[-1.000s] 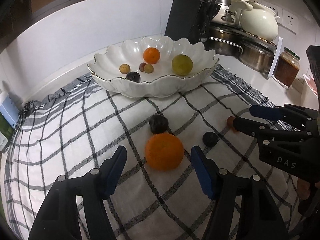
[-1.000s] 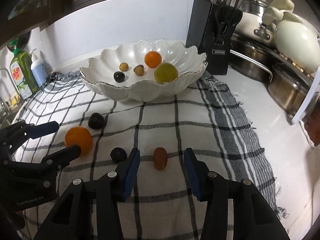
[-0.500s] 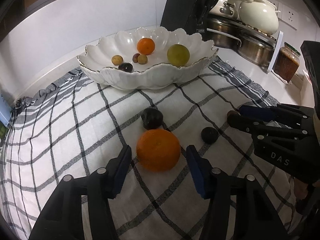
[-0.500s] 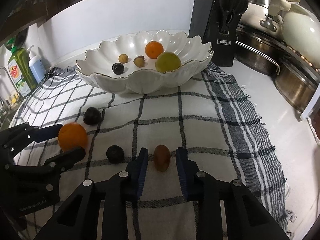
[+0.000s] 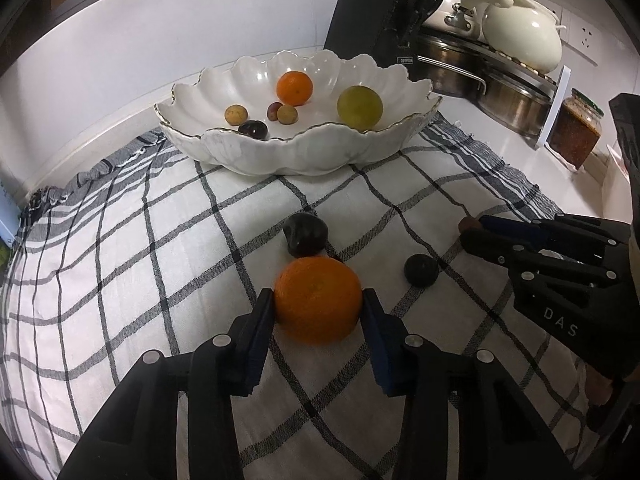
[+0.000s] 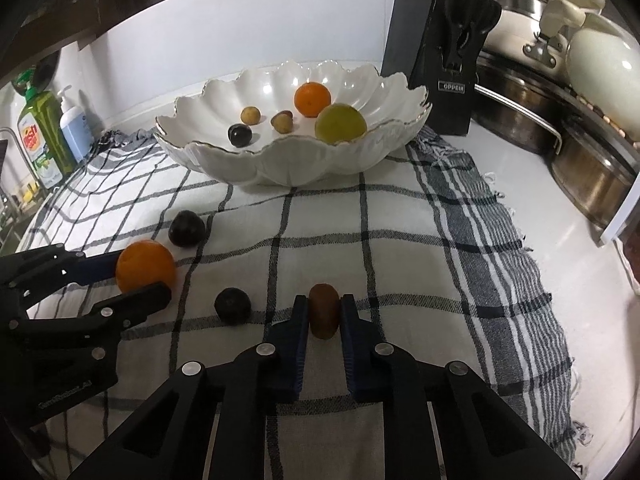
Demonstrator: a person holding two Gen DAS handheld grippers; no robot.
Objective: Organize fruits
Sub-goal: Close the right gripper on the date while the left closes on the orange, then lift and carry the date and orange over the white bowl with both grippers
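Observation:
My left gripper (image 5: 318, 300) is shut on a large orange (image 5: 318, 300) that rests on the checked cloth (image 5: 140, 264); it also shows in the right wrist view (image 6: 146, 266). My right gripper (image 6: 324, 312) is shut on a small brown oval fruit (image 6: 324, 316), still on the cloth. Two dark plums (image 5: 306, 234) (image 5: 421, 270) lie loose between the grippers. A white scalloped bowl (image 6: 296, 168) at the back holds a small orange (image 6: 312, 99), a green fruit (image 6: 340, 123), a dark plum and a few small tan fruits.
A black knife block (image 6: 436, 56) stands behind the bowl on the right. Steel pots (image 6: 520, 116) and a cream pot (image 6: 604, 68) stand at the right. A red-brown jar (image 5: 574, 132) sits at the far right. Soap bottles (image 6: 42, 136) stand at the left.
Both grippers have moved forward and closed: the left jaws now touch the large orange on both sides, and the right jaws now clamp the brown fruit.

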